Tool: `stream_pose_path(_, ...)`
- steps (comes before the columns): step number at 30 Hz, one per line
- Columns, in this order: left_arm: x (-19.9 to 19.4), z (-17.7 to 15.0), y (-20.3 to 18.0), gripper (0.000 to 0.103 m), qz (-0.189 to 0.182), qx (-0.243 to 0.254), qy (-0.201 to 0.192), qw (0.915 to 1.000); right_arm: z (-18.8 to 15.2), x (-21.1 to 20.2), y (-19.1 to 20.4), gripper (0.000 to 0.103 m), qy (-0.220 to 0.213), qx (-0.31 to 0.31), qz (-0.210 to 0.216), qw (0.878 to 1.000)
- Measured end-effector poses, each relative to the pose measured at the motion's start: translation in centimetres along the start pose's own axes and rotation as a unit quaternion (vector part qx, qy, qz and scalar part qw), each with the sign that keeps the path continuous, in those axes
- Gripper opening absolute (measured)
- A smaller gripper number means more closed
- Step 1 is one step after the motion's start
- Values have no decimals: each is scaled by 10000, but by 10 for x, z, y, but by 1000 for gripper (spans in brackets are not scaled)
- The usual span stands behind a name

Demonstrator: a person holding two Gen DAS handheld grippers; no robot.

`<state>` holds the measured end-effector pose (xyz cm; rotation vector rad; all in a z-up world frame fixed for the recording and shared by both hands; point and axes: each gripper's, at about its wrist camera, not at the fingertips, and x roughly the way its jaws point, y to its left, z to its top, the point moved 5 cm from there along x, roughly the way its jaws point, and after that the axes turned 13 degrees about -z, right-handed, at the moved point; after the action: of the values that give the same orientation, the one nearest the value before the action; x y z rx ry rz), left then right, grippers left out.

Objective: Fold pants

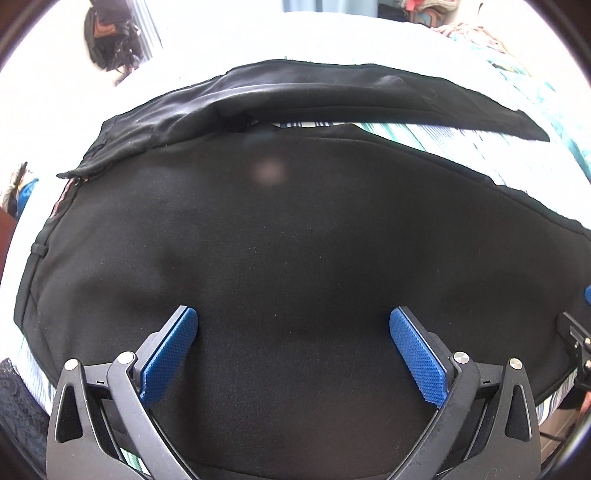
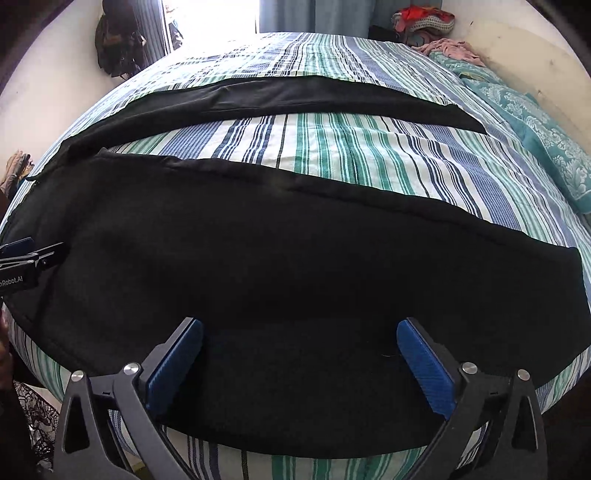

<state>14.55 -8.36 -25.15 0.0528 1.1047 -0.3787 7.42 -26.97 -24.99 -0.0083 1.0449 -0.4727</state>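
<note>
Black pants lie spread flat on a striped bedspread, waistband to the left and both legs running right with a strip of bedspread between them. My left gripper hangs open above the wide near leg close to the waist, its blue pads well apart and holding nothing. My right gripper is open over the near leg further toward the hem, jaws wide, no cloth pinched. The far leg lies flat across the bed. The left gripper's tip shows at the left edge of the right wrist view.
A teal patterned blanket lies along the bed's right side. Piled clothes sit at the far right corner by the wall. A dark bag hangs on the wall at the far left. The bed's near edge runs below the grippers.
</note>
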Motion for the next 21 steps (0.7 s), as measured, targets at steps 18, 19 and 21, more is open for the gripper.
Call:
stream_pose_path(18,-6,-7,5,103,-138,79,-232,9996,113,15,-39,103,-530,1357,-932,9849)
stream_pose_path(19,-7,-7,5,103,-129,85,-220,9996,125,34,-43,103,-303,1525,-903,9837)
stream_pose_path(21,-7,-7,5,103,-132,94,-214,9996,137,78,-50,103,268,1814,-775,9800)
